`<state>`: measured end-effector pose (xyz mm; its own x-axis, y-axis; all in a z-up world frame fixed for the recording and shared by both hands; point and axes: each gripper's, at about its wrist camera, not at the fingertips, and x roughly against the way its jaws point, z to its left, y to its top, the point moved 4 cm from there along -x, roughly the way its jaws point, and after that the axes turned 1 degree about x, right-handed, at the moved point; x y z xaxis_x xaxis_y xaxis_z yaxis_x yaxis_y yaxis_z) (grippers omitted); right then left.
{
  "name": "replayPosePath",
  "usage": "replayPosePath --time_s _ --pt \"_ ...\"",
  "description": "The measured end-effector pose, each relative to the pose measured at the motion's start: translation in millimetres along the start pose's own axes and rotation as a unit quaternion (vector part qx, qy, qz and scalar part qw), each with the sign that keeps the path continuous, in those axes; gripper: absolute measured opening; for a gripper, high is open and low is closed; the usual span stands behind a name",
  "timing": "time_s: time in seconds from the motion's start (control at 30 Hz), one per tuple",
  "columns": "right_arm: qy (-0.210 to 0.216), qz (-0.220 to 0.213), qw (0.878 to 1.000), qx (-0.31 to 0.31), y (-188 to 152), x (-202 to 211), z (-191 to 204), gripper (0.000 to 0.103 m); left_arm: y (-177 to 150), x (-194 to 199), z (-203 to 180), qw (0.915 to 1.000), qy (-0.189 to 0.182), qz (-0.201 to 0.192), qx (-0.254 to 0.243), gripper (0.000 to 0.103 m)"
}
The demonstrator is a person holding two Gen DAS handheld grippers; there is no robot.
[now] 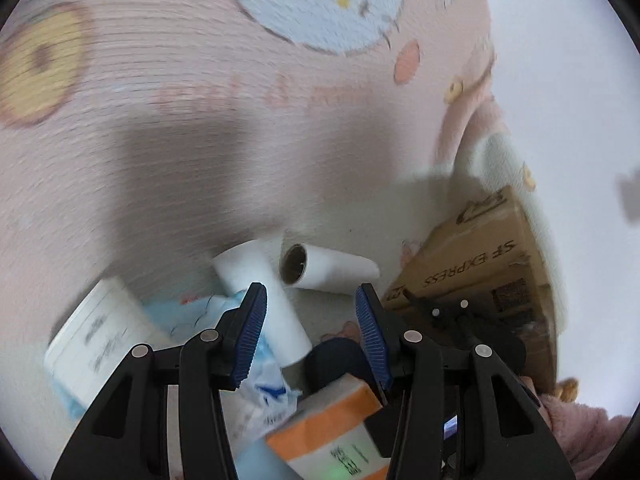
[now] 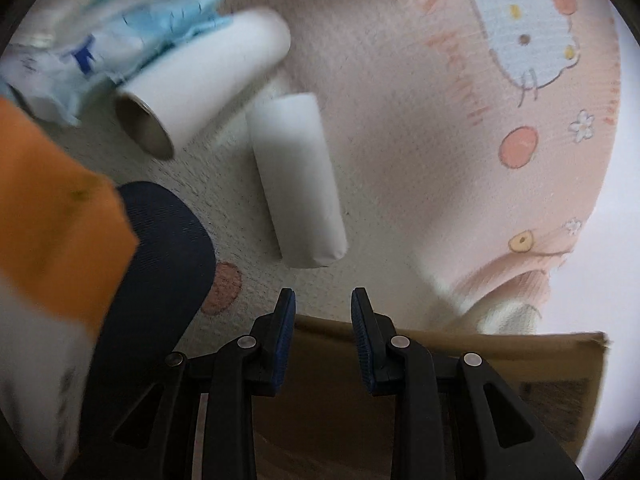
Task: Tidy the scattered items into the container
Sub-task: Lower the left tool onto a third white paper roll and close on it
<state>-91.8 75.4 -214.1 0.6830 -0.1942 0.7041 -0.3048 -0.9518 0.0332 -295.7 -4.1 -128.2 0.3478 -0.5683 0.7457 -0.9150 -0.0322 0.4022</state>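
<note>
My left gripper [image 1: 310, 290] is open, pointing down at a pile on the pink cartoon mat [image 1: 200, 120]. Below its jaws lie a white roll [image 1: 266, 300], a second white roll with a cardboard core [image 1: 328, 268], a dark blue object [image 1: 340, 358] and an orange-and-white box [image 1: 332, 420]; the pads press on none of them. My right gripper [image 2: 323, 296] is open with nothing between its fingers, above the brown cardboard box [image 2: 328, 380]. Ahead of it lie the plain roll [image 2: 296, 184] and the cored roll [image 2: 200, 84].
A crumpled blue-and-white plastic bag [image 1: 192, 312] and a white printed pack [image 1: 96, 340] lie left of the rolls. The cardboard box [image 1: 480, 264] marked SF EXPRESS stands at the right. A pink fleecy sleeve [image 1: 580, 420] shows at the lower right. The picture is motion-blurred.
</note>
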Motion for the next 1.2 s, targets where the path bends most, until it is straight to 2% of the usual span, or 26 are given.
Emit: replayPosePath --time_s 0.07,0.17,0.3,0.43,0.57,0.73,0.9,1.0,1.1,1.2 --pt "-0.026 0.008 1.0 0.01 3 -7 0 0.025 5 -18 -4 0.9997 0.01 0.018 -0.012 0.05" --pt "-0.015 0.018 1.0 0.014 8 -17 -2 0.025 8 -42 -3 0.9989 0.005 0.047 -0.006 0.05" --pt "-0.002 0.011 1.0 0.027 14 -23 -6 0.026 16 -56 6 0.9985 0.003 0.053 0.012 0.047" --pt "0.014 0.021 0.999 0.023 15 -34 -10 0.026 24 -66 8 0.9964 -0.035 0.067 0.037 0.047" --pt "0.026 0.029 0.999 0.012 20 -44 -17 0.025 30 -76 9 0.9945 -0.027 0.09 0.045 0.046" --pt "0.044 0.031 0.999 -0.003 23 -50 -19 0.025 36 -83 12 0.992 -0.035 0.105 0.061 0.046" --pt "0.067 -0.01 0.997 -0.023 27 -38 -19 0.025 39 -86 11 0.9906 -0.039 0.116 0.062 0.044" --pt "0.073 -0.033 0.996 -0.024 28 -31 -21 0.025 39 -84 12 0.9926 -0.011 0.111 0.047 0.043" --pt "0.093 -0.056 0.994 -0.031 27 -23 -24 0.025 38 -78 18 0.9917 -0.012 0.112 0.062 0.041" --pt "0.12 -0.093 0.987 -0.043 26 -2 -24 0.025 34 -63 17 0.9935 -0.008 0.101 0.052 0.037"
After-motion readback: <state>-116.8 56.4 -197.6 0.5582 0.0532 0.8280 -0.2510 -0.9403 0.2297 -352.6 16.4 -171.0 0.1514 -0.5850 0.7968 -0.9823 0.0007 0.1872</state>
